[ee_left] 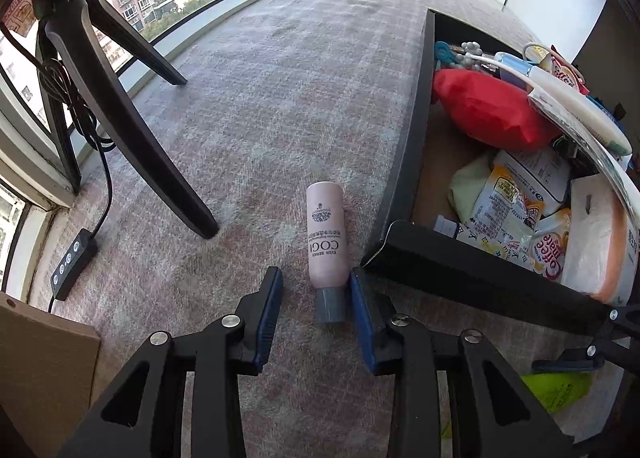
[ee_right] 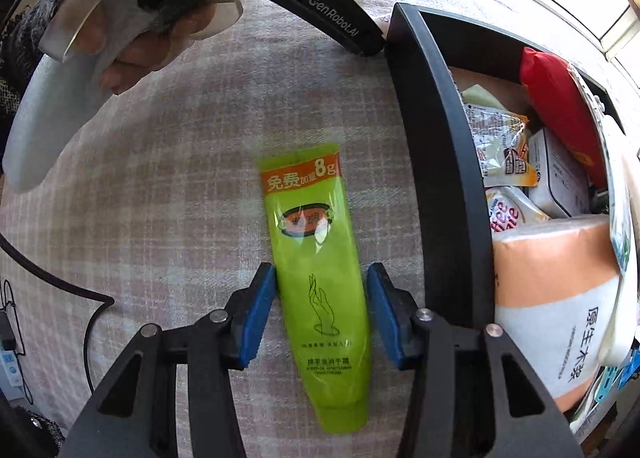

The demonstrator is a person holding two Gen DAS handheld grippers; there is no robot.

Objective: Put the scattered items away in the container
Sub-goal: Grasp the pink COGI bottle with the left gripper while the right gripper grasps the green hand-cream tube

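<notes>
Green tube (ee_right: pixel 320 286) lies on carpet left of black container (ee_right: pixel 436 194), between pads of open right claw (ee_right: pixel 322 312) | pink bottle (ee_left: pixel 325 236) left of container, grey cap between open left claw (ee_left: pixel 316 318) pads

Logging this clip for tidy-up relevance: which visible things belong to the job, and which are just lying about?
Job:
- pink bottle, between the open left tool fingers
- green tube, between the open right tool fingers
- black box, already holding packets

Lying about:
- power strip
- chair leg
- carpet
</notes>
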